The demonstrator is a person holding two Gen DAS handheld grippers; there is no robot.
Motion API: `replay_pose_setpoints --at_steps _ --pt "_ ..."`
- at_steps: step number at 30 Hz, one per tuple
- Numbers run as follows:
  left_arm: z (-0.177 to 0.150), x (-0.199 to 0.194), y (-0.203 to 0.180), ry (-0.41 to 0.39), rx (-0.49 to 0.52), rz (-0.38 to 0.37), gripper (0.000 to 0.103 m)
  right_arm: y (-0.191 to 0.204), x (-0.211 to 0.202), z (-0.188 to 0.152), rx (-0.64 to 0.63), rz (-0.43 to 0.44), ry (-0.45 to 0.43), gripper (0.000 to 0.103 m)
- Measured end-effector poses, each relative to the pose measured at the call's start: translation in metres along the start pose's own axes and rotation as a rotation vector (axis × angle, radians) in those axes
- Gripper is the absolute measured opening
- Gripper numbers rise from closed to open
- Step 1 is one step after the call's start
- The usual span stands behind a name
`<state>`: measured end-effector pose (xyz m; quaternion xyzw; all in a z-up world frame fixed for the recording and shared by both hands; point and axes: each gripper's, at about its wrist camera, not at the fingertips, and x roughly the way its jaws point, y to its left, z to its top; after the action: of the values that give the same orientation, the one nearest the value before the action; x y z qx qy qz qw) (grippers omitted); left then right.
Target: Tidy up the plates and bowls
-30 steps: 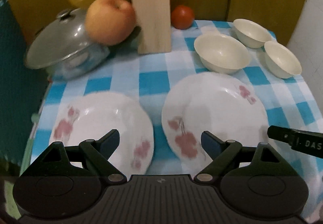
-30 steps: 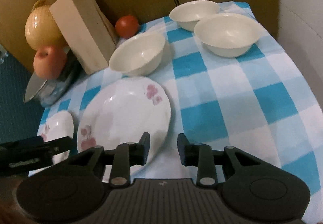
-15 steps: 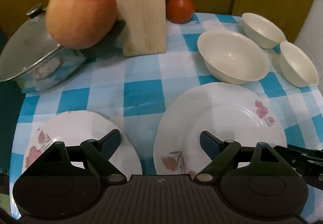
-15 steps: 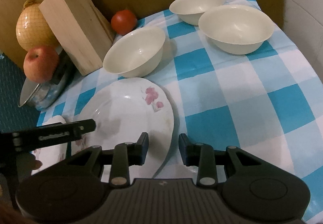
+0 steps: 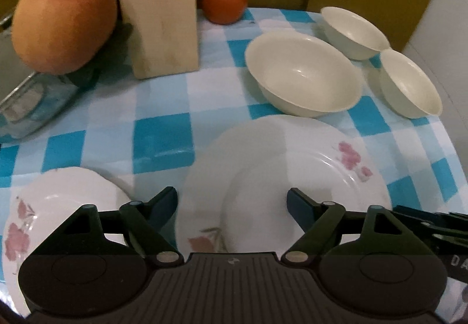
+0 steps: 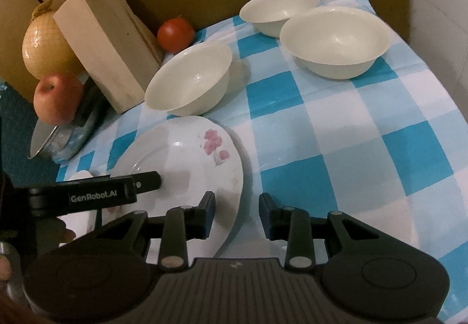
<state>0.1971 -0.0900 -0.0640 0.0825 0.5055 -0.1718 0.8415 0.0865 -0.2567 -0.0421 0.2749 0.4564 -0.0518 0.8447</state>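
Risk: the large white floral-print ceramic plate (image 5: 292, 166) looks glazed and slick, lying flat on the blue-and-white checked cloth of the counter (image 6: 336, 148); a shallow bite on its thin rim could slip.
Left gripper (image 5: 232, 201): jaws apart, just been closing, nothing pressed between them, over that plate.
Right gripper (image 6: 237, 214): jaws narrowly apart, empty, at its rim.
Other ware: small floral plate (image 5: 61, 201) beside it; three smooth cream bowls (image 5: 302, 75) beyond, unstacked.
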Motion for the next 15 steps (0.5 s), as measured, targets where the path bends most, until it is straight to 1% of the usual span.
replay_pose_setpoints --at_steps 4,5,6,7,9,15 --pt "-0.0032 -0.0022 -0.0027 0.005 0.008 -0.007 0.086 0.0005 0.0003 -0.0016 -0.006 0.019 0.009 0.032" --pt "-0.0038 -0.0029 -0.0029 0.008 0.007 -0.012 0.087 0.0012 0.0005 -0.0025 -0.008 0.031 0.018 0.031" --pt "-0.0052 -0.0037 -0.0042 0.009 0.010 -0.013 0.086 0.0023 0.0012 -0.0038 -0.010 0.044 0.030 0.027" --pt "-0.0061 -0.0042 -0.0057 0.010 0.017 -0.013 0.087 0.0034 0.0005 -0.0051 -0.012 0.031 0.022 0.025" --pt "-0.0086 -0.0059 -0.0061 0.010 0.021 -0.009 0.087 0.0036 0.0005 -0.0054 -0.013 0.023 0.019 0.023" --pt "-0.0074 -0.0098 -0.0030 0.015 -0.018 -0.012 0.079 0.0025 -0.0015 -0.0057 -0.011 0.017 0.009 0.022"
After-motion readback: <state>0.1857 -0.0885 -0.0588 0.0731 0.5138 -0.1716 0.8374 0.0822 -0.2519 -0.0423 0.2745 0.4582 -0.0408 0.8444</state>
